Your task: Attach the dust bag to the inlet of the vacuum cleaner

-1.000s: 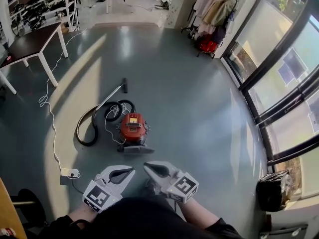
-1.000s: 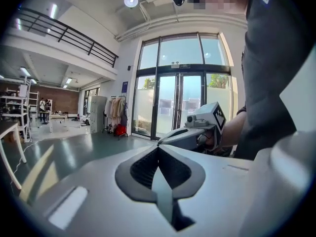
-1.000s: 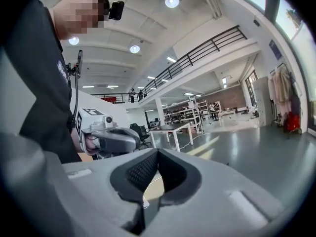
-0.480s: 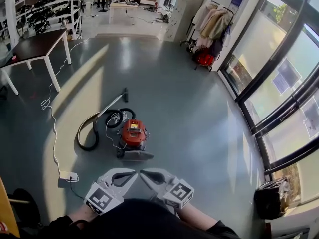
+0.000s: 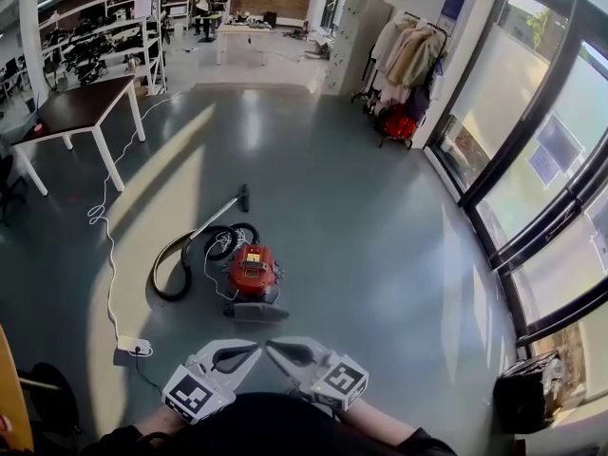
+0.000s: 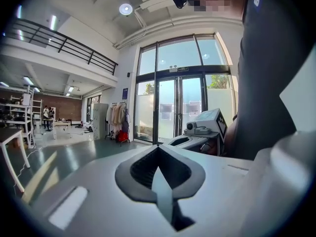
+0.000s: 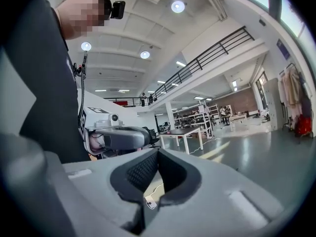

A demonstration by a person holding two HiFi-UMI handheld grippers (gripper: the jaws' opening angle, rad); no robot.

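Both grippers sit low at the operator's body, well short of the vacuum cleaner [image 5: 253,272]. Left gripper [image 5: 249,351]: jaws together, nothing btwn them. Right gripper [image 5: 275,349]: jaws together, likewise empty. Their tips point at each other, just apart. The vac is a red unit on the floor [image 5: 380,236] w/ a grey flap [image 5: 255,310] at its near end; whether that is an open cover can't be told at this range. The hose [image 5: 169,272] loops left of the vac and the wand [image 5: 220,213] lies beyond it. Dust bag: in no view; inlet: not discernible. Judgement: the scene fits a bag not to hand and off-camera, or a bag already seated inside the vac w/ grippers clear. Either way, only a close look at the inlet would confirm status. The floor is glossy grey-green w/ sun patches. A power strip [image 5: 134,347] on a white cable lies left of the vac, nearer the operator. A table [image 5: 76,107] is beyond-left of the vac, a coat rack [image 5: 407,46] beyond-right, glazing to the right, and a black bin [image 5: 521,392] near-right.
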